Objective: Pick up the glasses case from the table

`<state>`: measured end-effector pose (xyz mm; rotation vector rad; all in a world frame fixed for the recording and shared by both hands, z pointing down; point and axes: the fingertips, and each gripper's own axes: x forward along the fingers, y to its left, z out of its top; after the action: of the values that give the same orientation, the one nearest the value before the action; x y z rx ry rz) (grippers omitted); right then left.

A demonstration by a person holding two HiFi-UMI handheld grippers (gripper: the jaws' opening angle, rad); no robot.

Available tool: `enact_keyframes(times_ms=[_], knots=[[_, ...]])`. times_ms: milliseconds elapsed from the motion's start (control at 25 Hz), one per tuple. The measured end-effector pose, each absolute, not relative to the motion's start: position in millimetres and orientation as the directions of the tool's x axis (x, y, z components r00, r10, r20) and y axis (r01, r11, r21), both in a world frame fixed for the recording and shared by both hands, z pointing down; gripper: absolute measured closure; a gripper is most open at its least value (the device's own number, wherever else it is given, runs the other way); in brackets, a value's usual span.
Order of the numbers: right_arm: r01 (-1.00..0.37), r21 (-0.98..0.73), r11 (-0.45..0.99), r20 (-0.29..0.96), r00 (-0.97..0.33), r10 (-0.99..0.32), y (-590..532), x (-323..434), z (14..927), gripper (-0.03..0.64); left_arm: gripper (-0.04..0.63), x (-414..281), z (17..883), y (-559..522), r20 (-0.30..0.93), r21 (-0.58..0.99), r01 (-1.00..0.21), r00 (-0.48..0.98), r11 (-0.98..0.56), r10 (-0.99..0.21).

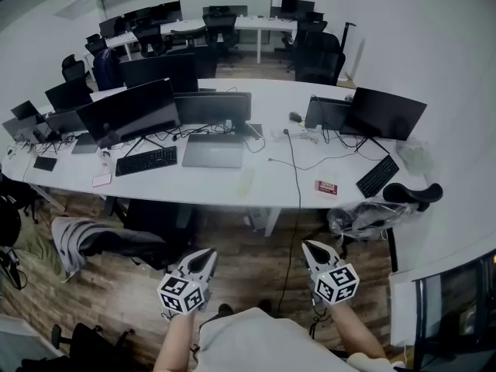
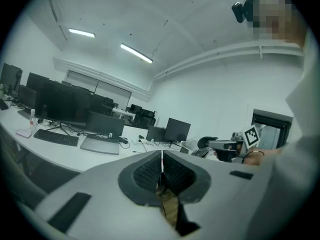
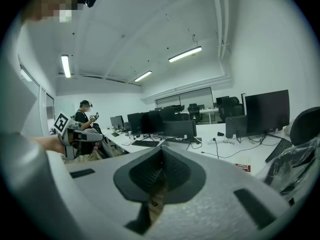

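Head view: my left gripper [image 1: 208, 254] and right gripper [image 1: 309, 246] hover well short of the long white table [image 1: 271, 115]. A pale oblong just right of the closed grey laptop [image 1: 213, 150] may be the glasses case [image 1: 246, 180]. It is too faint to confirm, so I risk grabbing the wrong thing.

Left gripper view: jaws clenched, empty.

Right gripper view: the same, and I cannot make out the case.

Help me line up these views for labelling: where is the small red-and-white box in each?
Head view: red-and-white box on the white table, at its front edge, right of centre.
Left gripper view: cannot be made out.
Right gripper view: lower right, at the table's near edge.
Shared landmark: the long white table.
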<state>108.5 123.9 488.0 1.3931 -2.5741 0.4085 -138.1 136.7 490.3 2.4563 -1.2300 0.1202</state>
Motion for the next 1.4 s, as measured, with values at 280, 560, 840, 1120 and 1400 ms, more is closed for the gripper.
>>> enact_keyframes(times_ms=[280,560,840,1120,1400], knots=[[-0.835,-0.158,0.527,0.287,-0.549,-0.785,118.3,135.5,493.4,0.620,0.584,-117.4,498.1,139.8,0.259,0.300,-0.809,0.578,-0.505,-0.773],[-0.819,-0.153,0.554,0.309,-0.572,-0.760,112.9,151.9,501.3,0.620,0.584,-96.5,507.7,144.7,0.275,0.311,-0.826,0.552,-0.470,-0.788],[-0.797,-0.152,0.584,0.325,-0.599,-0.732,103.4,153.4,507.8,0.618,0.584,-82.9,511.7,136.4,0.284,0.316,-0.830,0.545,-0.460,-0.789],[-0.793,-0.152,0.591,0.341,-0.603,-0.721,79.7,144.2,516.8,0.618,0.584,-91.6,518.4,109.5,0.294,0.323,-0.833,0.540,-0.450,-0.789],[-0.809,-0.140,0.570,0.360,-0.578,-0.732,40.6,128.0,525.4,0.618,0.584,-104.2,527.1,59.1,0.300,0.334,-0.811,0.575,-0.481,-0.761]])
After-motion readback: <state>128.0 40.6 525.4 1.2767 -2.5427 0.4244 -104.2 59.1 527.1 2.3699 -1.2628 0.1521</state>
